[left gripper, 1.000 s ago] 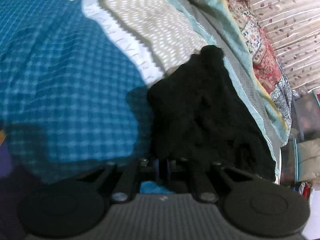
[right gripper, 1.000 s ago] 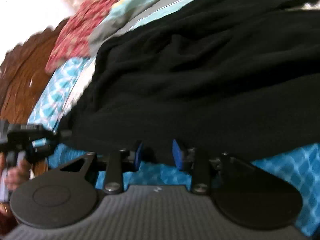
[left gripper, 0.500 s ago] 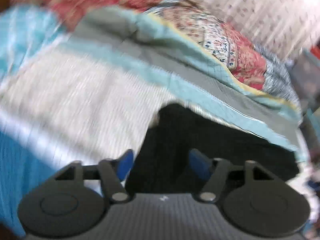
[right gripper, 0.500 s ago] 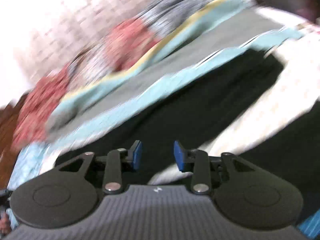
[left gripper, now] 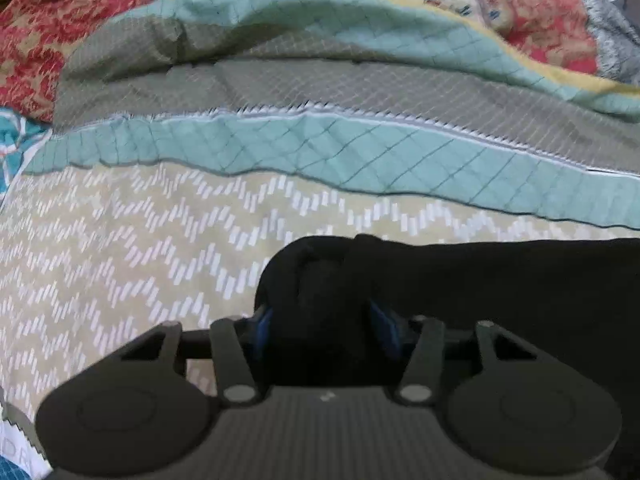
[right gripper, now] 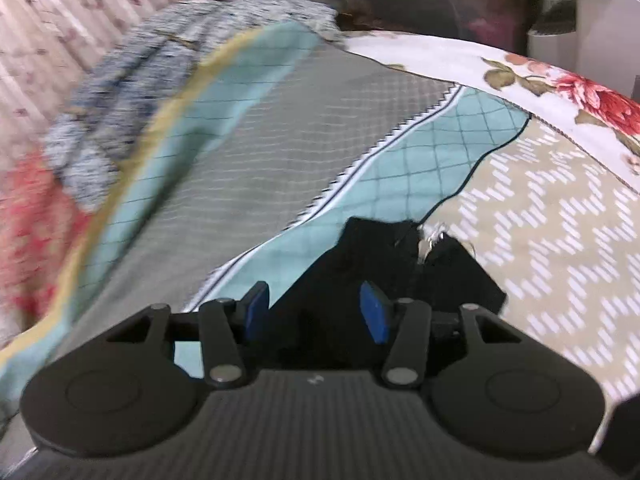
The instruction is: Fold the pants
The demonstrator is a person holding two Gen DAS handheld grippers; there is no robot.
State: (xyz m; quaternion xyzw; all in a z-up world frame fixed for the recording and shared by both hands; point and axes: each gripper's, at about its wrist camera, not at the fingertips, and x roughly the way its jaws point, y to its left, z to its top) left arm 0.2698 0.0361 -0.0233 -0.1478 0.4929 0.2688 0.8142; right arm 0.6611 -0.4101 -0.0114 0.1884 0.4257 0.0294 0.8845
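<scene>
The black pants (left gripper: 480, 280) lie on the beige zigzag bedspread (left gripper: 120, 240), stretching off to the right in the left wrist view. My left gripper (left gripper: 322, 328) hangs over their rounded end. Its jaws are closing, with the dark cloth between the blue pads (left gripper: 262, 328); I see no firm pinch. In the right wrist view another end of the pants (right gripper: 452, 276), with a pale tag or drawstring on it, lies on the bed. My right gripper (right gripper: 316, 312) is over it, jaws opening. The cloth sits nearer the right pad (right gripper: 374, 312), and teal bedding shows beside the other.
A teal quilted band (left gripper: 320, 148) and a grey quilted strip (left gripper: 280, 84) run across the bed behind the pants. A red floral quilt (left gripper: 48, 20) is heaped at the back. A flowered white sheet (right gripper: 540, 80), a striped curtain (right gripper: 60, 8) and a white box (right gripper: 592, 20) edge the right wrist view.
Both views have swung across the bed from the blue checked cloth to the quilted far side. The left jaws went from shut to wide, then narrower. The right jaws have widened.
</scene>
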